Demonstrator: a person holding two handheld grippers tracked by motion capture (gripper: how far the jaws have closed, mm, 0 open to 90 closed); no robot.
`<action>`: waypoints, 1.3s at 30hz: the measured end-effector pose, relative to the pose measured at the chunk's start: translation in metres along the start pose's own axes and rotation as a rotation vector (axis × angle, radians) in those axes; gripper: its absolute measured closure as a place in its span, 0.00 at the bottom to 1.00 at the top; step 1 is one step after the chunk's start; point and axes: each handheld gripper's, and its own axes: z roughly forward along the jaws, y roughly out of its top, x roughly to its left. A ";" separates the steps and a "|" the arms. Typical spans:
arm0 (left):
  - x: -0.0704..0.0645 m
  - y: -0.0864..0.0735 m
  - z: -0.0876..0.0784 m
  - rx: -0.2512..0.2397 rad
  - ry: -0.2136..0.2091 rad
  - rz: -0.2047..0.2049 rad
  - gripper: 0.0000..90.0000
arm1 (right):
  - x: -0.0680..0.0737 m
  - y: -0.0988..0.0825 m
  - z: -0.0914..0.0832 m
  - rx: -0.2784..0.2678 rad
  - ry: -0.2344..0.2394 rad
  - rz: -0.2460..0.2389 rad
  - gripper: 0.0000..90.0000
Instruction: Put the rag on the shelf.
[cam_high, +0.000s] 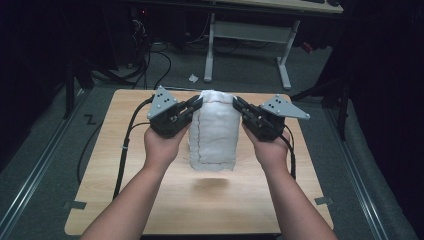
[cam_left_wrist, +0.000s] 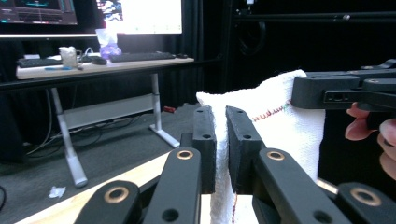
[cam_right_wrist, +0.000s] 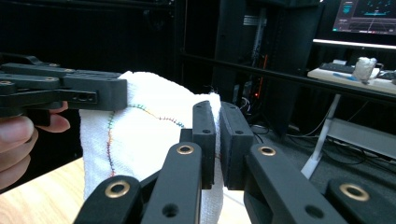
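Observation:
A white towel (cam_high: 215, 132) with coloured stitching hangs folded above the wooden table (cam_high: 125, 170), casting a shadow below it. My left gripper (cam_high: 198, 102) is shut on the towel's upper left corner, and my right gripper (cam_high: 236, 104) is shut on its upper right corner. In the left gripper view the towel (cam_left_wrist: 275, 126) is pinched between the jaws of my left gripper (cam_left_wrist: 221, 122), with the right gripper (cam_left_wrist: 327, 91) beyond. In the right gripper view the towel (cam_right_wrist: 140, 135) is clamped by my right gripper (cam_right_wrist: 218, 116), and the left gripper (cam_right_wrist: 88, 95) grips its far corner.
A white-legged desk (cam_high: 247, 40) stands beyond the table on the grey floor, with cables around it. A scrap of paper (cam_high: 193, 78) lies on the floor. Monitors and a keyboard (cam_left_wrist: 140, 57) sit on that desk.

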 end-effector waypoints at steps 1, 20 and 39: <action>0.000 0.002 0.002 -0.002 -0.001 -0.004 0.92 | -0.002 0.002 0.001 -0.004 -0.004 -0.001 0.96; 0.032 0.022 0.035 0.003 0.068 0.084 0.92 | -0.035 0.025 0.035 -0.007 -0.043 0.019 0.96; 0.090 0.006 0.098 0.099 0.112 -0.025 0.92 | -0.082 0.012 0.101 0.104 -0.037 0.086 0.96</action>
